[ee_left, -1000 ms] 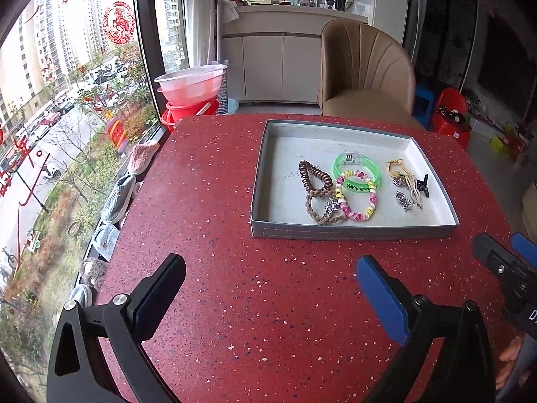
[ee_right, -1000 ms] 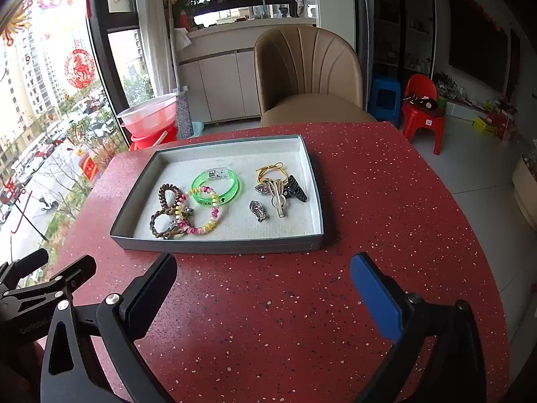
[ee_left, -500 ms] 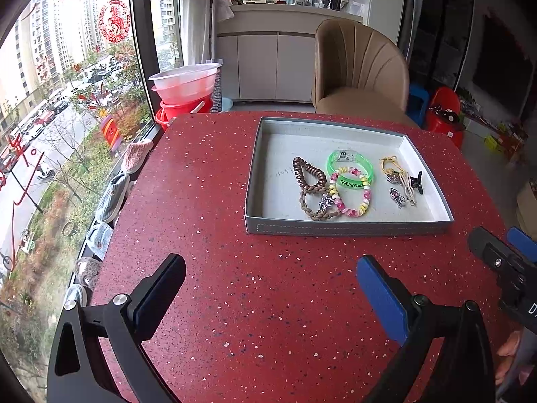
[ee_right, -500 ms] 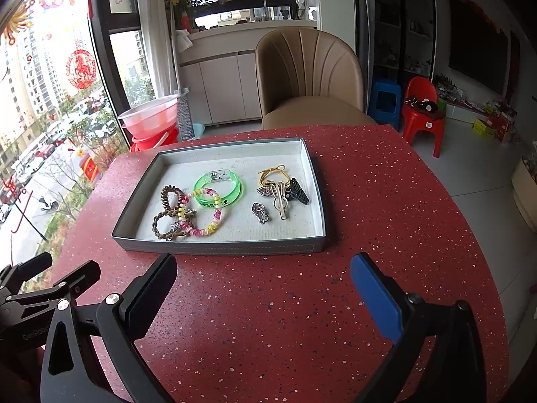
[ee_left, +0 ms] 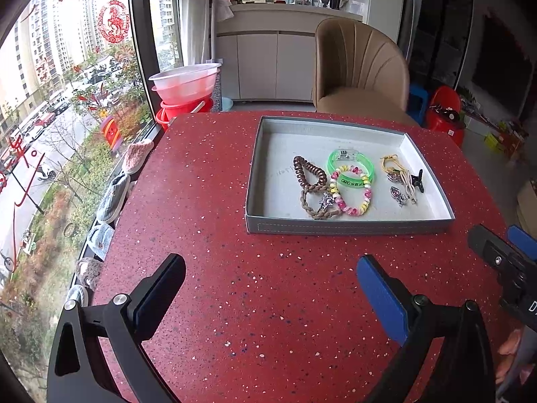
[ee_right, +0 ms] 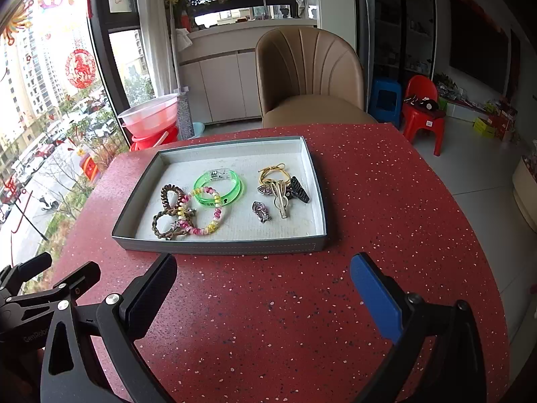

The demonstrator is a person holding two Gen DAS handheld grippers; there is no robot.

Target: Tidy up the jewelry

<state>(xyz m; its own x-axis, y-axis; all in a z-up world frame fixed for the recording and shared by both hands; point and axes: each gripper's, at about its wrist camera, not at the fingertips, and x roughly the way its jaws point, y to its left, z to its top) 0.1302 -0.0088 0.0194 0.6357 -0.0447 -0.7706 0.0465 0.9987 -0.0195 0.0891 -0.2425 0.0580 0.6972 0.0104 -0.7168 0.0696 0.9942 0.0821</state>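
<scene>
A grey tray (ee_left: 345,227) (ee_right: 221,247) sits on the red speckled table. In it lie a brown coil hair tie (ee_left: 310,174) (ee_right: 171,196), a braided brown bracelet (ee_left: 310,206) (ee_right: 164,226), a pink-yellow coil bracelet (ee_left: 350,189) (ee_right: 204,211), a green bangle (ee_left: 350,164) (ee_right: 220,186), a yellow cord (ee_left: 391,163) (ee_right: 273,171), a black clip (ee_left: 418,179) (ee_right: 299,193) and a small silver piece (ee_left: 397,196) (ee_right: 261,210). My left gripper (ee_left: 268,285) is open and empty, short of the tray's near wall. My right gripper (ee_right: 263,282) is open and empty, also short of the tray.
A tan chair (ee_left: 359,74) (ee_right: 310,77) stands behind the table. Red and pink basins (ee_left: 184,90) (ee_right: 151,122) sit by the window on the left. A red child's chair (ee_right: 423,107) is at the right. The right gripper shows at the left wrist view's right edge (ee_left: 503,262).
Both grippers have drawn back slightly from the tray and stayed open. The left wrist view has shifted a little so the tray sits further right. Nothing in the tray moved.
</scene>
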